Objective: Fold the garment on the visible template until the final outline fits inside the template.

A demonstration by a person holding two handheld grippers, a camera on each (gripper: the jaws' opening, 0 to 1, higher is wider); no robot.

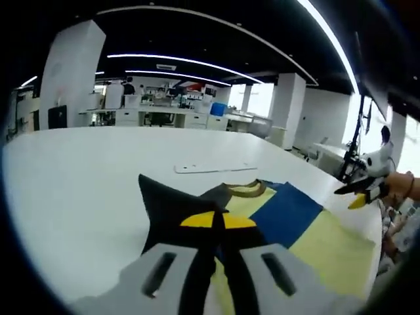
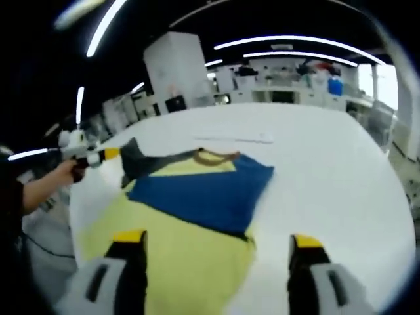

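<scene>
Left gripper pinching a sleeve, right gripper wide and waiting, fold only partly made.

The garment [image 2: 190, 203], yellow with a blue panel, lies on the white table [image 2: 328, 157], one side already folded in over the yellow. The left gripper [image 1: 218, 223] has its jaws together on the dark sleeve [image 1: 164, 203] at the garment's edge; the right gripper [image 2: 216, 244] hangs over the hem, jaws well apart, holding nothing. Beyond the collar [image 2: 213, 156] lies a thin white strip [image 2: 233, 138]. I can't make out the template, so more folding looks needed.
</scene>
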